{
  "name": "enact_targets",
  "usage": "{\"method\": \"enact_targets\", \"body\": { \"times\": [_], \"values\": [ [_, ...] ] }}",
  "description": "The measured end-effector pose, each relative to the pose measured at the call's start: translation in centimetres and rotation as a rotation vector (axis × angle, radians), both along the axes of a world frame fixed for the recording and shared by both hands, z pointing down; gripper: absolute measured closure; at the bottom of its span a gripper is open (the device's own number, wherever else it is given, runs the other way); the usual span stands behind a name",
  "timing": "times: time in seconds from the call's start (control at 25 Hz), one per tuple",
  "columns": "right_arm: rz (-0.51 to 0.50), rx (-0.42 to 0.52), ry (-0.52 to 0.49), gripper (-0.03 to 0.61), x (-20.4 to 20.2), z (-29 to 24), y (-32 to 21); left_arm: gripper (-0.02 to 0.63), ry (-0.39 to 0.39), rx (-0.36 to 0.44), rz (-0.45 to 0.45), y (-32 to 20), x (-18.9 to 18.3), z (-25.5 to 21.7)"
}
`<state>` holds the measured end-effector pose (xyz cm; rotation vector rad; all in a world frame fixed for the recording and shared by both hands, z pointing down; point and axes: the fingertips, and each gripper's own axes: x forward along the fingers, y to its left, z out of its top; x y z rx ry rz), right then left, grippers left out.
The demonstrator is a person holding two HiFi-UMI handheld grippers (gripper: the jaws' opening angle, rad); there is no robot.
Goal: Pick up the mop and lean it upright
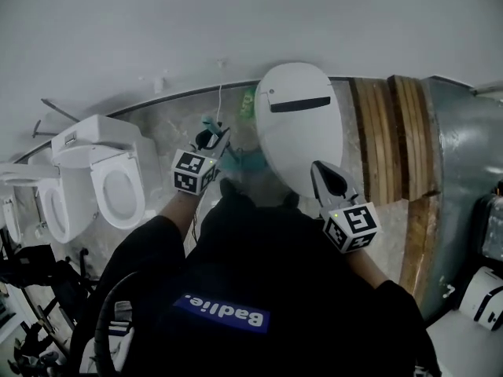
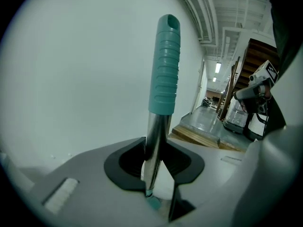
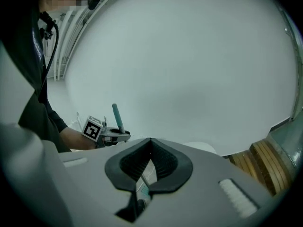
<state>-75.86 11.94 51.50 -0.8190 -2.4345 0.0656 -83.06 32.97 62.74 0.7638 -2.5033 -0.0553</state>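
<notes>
Nearest, on the right, the right gripper (image 3: 150,142) hangs free, its jaws together with nothing between them. Further out on the left, the left gripper (image 1: 214,140) is clamped on the mop (image 2: 164,65). Its pads pinch the bare metal shaft just under the teal ribbed grip, which stands nearly upright close to the white wall (image 2: 71,79).

To lean it well, I judge the mop's foot should settle on the floor first. Then tip the shaft gently until the grip end rests on the wall, and let go only once it holds. The free gripper can steady it.

Counted:
- two grippers
- one mop
- three white toilets (image 1: 94,141) in a row at far left
- one white oval lid (image 1: 299,124)
- two stacks of wooden boards (image 1: 413,132) at far right
</notes>
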Motion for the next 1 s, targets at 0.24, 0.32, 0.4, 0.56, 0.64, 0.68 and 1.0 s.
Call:
{"method": "enact_targets", "body": {
  "times": [0.24, 0.32, 0.4, 0.56, 0.64, 0.68, 1.0],
  "values": [
    [0.064, 0.029, 0.024, 0.574, 0.3, 0.7, 0.3, 0.497, 0.028, -0.031, 0.019, 1.1, -4.7, 1.3],
    [0.090, 0.029, 0.031, 0.574, 0.4, 0.9, -0.1, 0.495, 0.046, -0.044, 0.005, 1.4, -6.4, 2.0],
    [0.112, 0.034, 0.041, 0.574, 0.8, 1.1, -0.8, 0.495, 0.054, -0.042, -0.009, 1.3, -8.2, 2.4],
    [0.151, 0.051, 0.057, 0.574, 1.4, 1.4, -1.8, 0.494, 0.071, -0.048, -0.032, 1.3, -12.3, 3.2],
    [0.176, 0.054, 0.063, 0.574, 1.6, 1.5, -2.6, 0.494, 0.077, -0.061, -0.050, 1.7, -14.5, 3.6],
    [0.193, 0.055, 0.067, 0.574, 1.9, 1.5, -3.1, 0.494, 0.079, -0.068, -0.058, 1.8, -15.6, 3.7],
    [0.284, 0.089, 0.078, 0.574, 3.6, 1.7, -5.7, 0.494, 0.116, -0.119, -0.064, 2.2, -21.8, 5.8]
  ]
}}
